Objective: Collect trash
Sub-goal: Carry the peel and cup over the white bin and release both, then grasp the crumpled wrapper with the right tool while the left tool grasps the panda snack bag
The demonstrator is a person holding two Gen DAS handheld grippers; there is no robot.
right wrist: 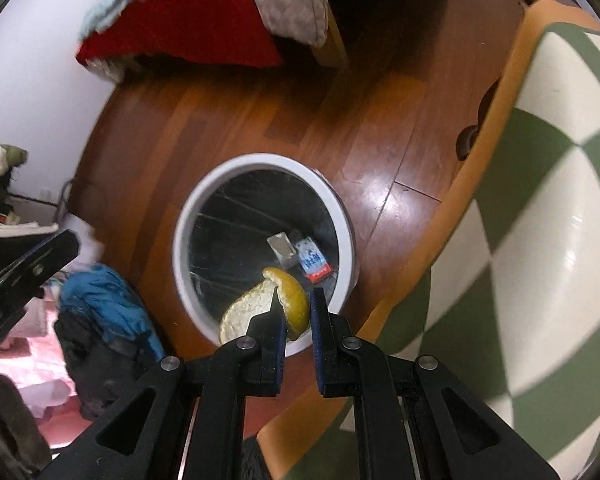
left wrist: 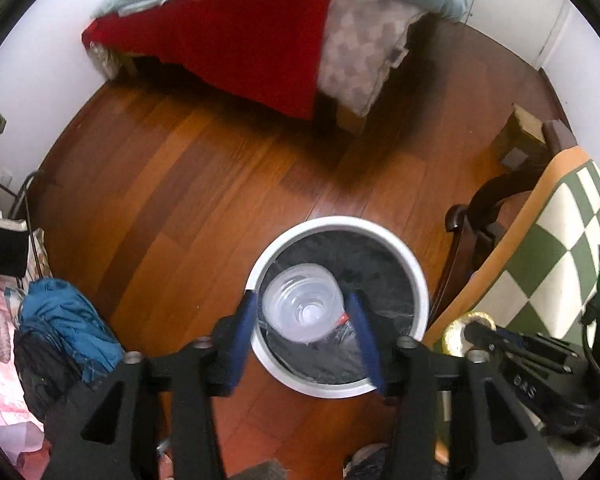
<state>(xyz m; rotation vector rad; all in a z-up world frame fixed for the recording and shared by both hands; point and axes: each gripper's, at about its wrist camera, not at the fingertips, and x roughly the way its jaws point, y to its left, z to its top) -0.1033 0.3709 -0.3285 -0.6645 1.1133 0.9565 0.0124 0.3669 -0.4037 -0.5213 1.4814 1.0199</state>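
Observation:
A white round trash bin [left wrist: 418,276] with a black liner stands on the wooden floor. My left gripper [left wrist: 302,308] hovers above it, its blue pads on either side of a clear plastic cup [left wrist: 304,304], which points mouth-first at the camera. My right gripper [right wrist: 297,300] is shut on a yellow citrus peel [right wrist: 260,304] over the near rim of the bin [right wrist: 188,216]. Inside the bin lie a small grey carton [right wrist: 282,246] and a blue-and-red packet [right wrist: 314,264]. The cup does not show in the right wrist view.
A table with a green-and-white checked cloth [right wrist: 540,220] stands right of the bin, a dark chair [left wrist: 484,208] beside it. A bed with red and patterned covers [left wrist: 260,40] lies beyond. Blue and dark clothes [left wrist: 60,320] are piled at the left.

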